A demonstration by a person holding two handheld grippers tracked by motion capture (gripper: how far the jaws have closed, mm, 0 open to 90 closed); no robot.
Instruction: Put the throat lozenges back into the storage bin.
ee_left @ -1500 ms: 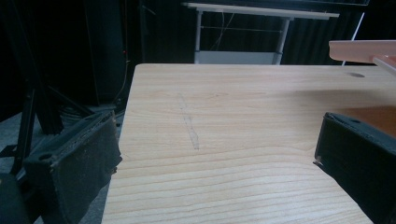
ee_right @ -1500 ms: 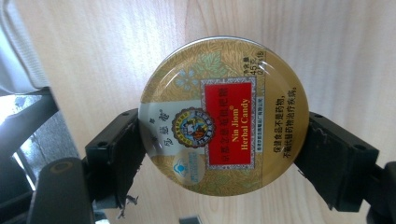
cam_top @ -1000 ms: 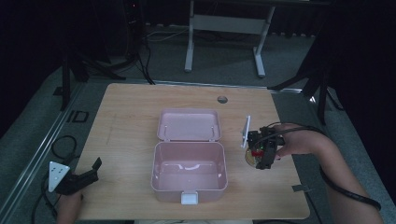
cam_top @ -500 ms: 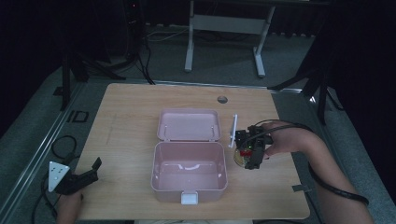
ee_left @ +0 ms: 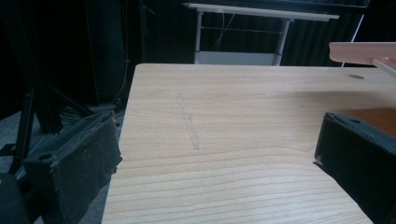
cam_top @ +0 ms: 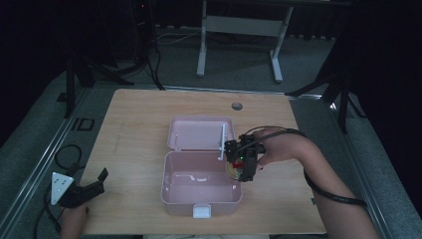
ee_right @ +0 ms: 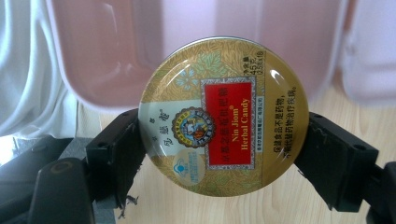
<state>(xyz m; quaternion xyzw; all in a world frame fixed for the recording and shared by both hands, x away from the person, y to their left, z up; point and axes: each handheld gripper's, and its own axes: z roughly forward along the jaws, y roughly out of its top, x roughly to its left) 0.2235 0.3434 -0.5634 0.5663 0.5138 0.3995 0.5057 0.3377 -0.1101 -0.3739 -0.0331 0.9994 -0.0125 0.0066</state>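
Observation:
A round gold candy tin [ee_right: 224,116] with a red label sits clamped between the black jaws of my right gripper [ee_right: 219,144]. In the high view the right gripper [cam_top: 242,167] holds the tin [cam_top: 233,169] at the right rim of the open pink lunch box [cam_top: 175,195], whose lid [cam_top: 199,133] lies flat behind it. My left gripper [cam_top: 89,189] rests open near the table's front left corner, well away from the box. In the left gripper view its jaws stand wide apart over bare wood [ee_left: 210,130].
A thin white divider [cam_top: 222,142] stands upright at the lid's right edge. A white latch [cam_top: 201,211] sticks out from the box's front wall. A round cable hole [cam_top: 237,106] is near the table's far edge. A metal stand [cam_top: 239,30] is on the floor beyond.
My right gripper has carried the tin leftward, from beside the box to its right rim. The left gripper has stayed put.

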